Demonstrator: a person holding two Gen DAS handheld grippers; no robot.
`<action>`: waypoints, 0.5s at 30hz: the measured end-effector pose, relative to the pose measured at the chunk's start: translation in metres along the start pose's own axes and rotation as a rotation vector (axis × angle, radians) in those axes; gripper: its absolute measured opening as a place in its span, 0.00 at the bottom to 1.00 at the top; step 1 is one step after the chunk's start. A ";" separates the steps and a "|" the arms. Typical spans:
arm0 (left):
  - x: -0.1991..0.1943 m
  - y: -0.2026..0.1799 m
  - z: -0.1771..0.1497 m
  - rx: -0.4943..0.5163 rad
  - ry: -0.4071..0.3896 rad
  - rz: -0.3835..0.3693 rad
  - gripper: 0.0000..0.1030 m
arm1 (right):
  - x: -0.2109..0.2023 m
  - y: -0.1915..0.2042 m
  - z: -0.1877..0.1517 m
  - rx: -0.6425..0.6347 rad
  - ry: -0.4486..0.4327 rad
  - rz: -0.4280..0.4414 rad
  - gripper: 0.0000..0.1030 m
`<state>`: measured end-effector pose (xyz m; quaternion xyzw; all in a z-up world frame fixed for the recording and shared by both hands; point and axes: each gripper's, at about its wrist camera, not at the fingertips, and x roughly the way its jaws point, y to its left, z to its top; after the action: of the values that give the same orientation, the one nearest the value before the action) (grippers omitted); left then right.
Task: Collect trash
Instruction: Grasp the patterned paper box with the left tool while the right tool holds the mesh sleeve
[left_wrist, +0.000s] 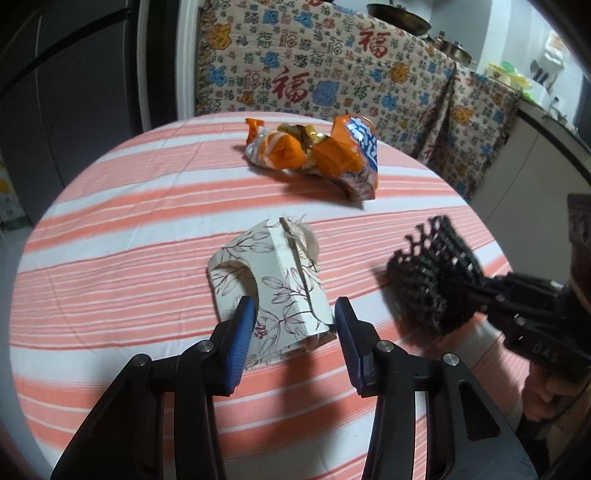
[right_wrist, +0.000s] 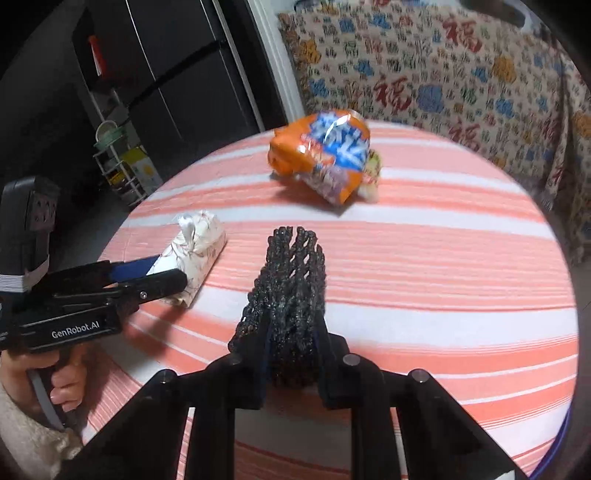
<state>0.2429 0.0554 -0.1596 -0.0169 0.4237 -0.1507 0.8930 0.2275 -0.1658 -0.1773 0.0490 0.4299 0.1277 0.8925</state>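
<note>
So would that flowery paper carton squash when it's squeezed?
Probably: the crumpled floral paper carton already looks dented and torn open, so likely thin and light. The left hand-held gripper straddles it with open jaws; it may buckle rather than slip.

Right gripper (right_wrist: 293, 350) clamped on black mesh item (right_wrist: 291, 291), held above striped tablecloth (right_wrist: 443, 277). Left gripper (right_wrist: 168, 275) astride floral tissue pack (right_wrist: 195, 254). Crumpled orange snack bag (right_wrist: 325, 155) lying beyond, well apart from both.
</note>
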 end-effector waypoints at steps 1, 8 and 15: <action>0.000 -0.001 0.000 0.002 -0.002 0.004 0.43 | -0.003 -0.001 0.000 0.000 -0.019 -0.007 0.19; -0.018 -0.008 0.005 -0.017 -0.061 -0.045 0.40 | -0.032 -0.010 0.001 -0.009 -0.086 -0.069 0.19; -0.015 -0.039 0.004 0.043 -0.048 -0.060 0.39 | -0.060 -0.038 0.001 0.028 -0.117 -0.122 0.19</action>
<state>0.2270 0.0216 -0.1397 -0.0140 0.3982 -0.1861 0.8981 0.1996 -0.2187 -0.1391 0.0424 0.3810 0.0641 0.9214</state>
